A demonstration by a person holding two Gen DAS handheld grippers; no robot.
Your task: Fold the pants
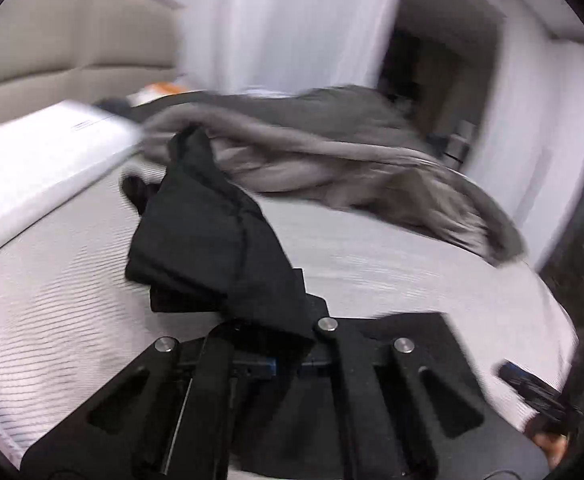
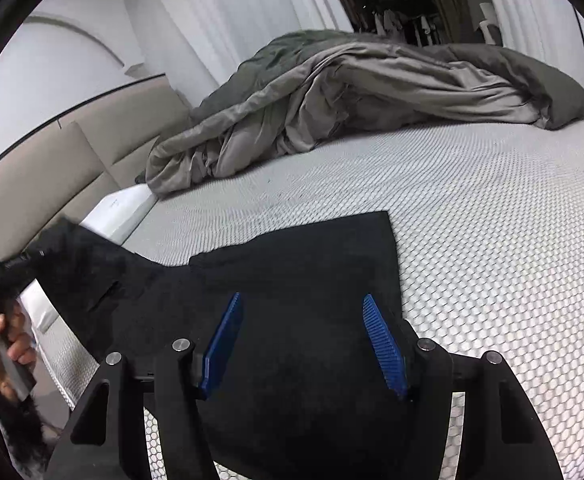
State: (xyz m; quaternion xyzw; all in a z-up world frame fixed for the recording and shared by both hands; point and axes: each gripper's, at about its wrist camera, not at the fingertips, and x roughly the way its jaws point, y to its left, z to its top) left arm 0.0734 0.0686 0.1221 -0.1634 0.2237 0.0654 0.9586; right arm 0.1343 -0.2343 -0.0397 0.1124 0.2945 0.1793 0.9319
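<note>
L. hand-held gripper (image 1: pixel 269 344) is clamping a bunched end of the black pants (image 1: pixel 211 232), jaws pressed together on the cloth, which is draping up and away from the tips, off the bed. The L. view is blurring w/ motion. In the R. view the same hand-held gripper is showing at far left edge, a person's hand (image 2: pixel 5 348) wrapping its handle and the pants' end rising toward it.

R. hand-held gripper (image 2: pixel 304 344) is hanging just over the pants (image 2: pixel 304 264), its blue pads (image 2: pixel 221 344) standing apart w/ nothing pinched between them; whether the pads are touching the cloth cannot be told. Directly under and ahead of it, the rest of the garment is lying flat on the mattress (image 2: pixel 492 240), a white honeycomb-textured cover, w/ one straight edge on the far side.

Beyond the pants, bare mattress is running on to a rumpled grey-green duvet (image 2: pixel 352 92) heaped across the bed's far part. Left of that, a white pillow (image 2: pixel 127 208) is lying against a beige padded headboard (image 2: pixel 79 152). Farther back, pale curtains (image 2: pixel 227 12) and a dark doorway.
</note>
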